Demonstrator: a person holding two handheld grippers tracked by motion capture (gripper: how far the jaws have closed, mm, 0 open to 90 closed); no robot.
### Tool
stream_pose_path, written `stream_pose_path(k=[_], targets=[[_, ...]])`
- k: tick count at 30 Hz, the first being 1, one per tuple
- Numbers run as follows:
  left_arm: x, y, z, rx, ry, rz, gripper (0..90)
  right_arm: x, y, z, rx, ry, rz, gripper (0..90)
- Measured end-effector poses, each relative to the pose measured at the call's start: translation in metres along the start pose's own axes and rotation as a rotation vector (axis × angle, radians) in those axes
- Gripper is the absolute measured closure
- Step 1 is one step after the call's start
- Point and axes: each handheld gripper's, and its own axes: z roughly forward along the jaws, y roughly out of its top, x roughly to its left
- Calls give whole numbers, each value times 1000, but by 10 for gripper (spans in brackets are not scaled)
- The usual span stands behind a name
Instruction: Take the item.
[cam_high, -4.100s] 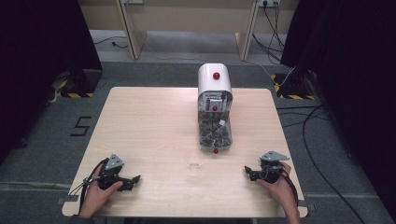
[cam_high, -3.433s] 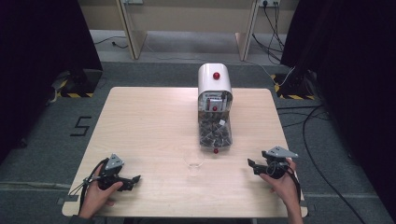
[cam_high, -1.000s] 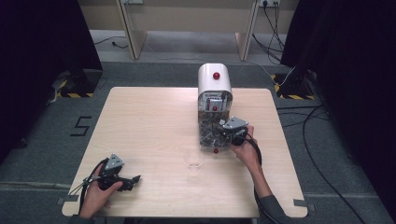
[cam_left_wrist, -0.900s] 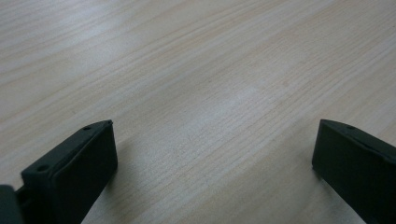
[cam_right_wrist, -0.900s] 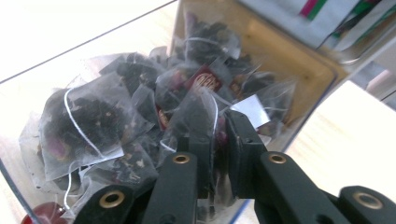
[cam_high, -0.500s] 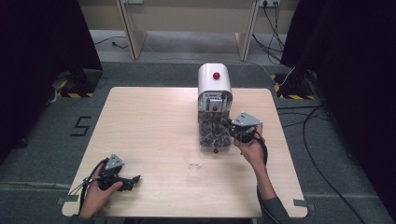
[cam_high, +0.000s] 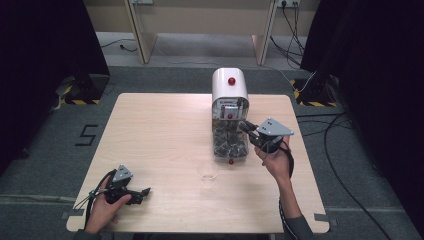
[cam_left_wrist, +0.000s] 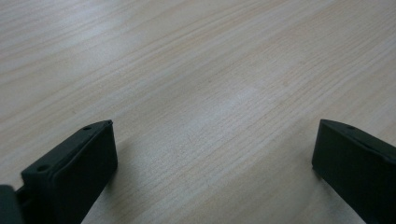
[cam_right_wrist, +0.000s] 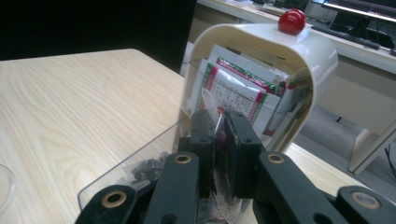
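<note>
A white arched dispenser with a red knob stands at the table's far middle, and a clear bin of dark packets sits at its front. My right gripper hovers just right of the bin, above its open top. In the right gripper view the jaws are shut on a small clear-wrapped packet, in front of the dispenser. My left gripper rests near the front left edge. Its jaws are open over bare wood.
A small clear cup stands on the light wooden table just in front of the bin; its rim is at the left edge of the right gripper view. Dark floor, cables and cabinet legs surround the table.
My right gripper came from the front right edge to the bin. Over the last second it lifted up and slightly right with the packet. The left gripper stayed still.
</note>
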Motion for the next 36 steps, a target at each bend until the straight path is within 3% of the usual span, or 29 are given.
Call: stream_pose_path(k=[4, 12, 36], targets=[[0, 0, 0, -1, -1, 0, 0, 4, 3, -2, -8, 12, -8, 831], [0, 0, 0, 0, 0, 0, 0, 22, 15, -11, -66, 89, -10, 830], [0, 0, 0, -1, -1, -1, 0, 57, 20, -23, -59, 229, -46, 828]])
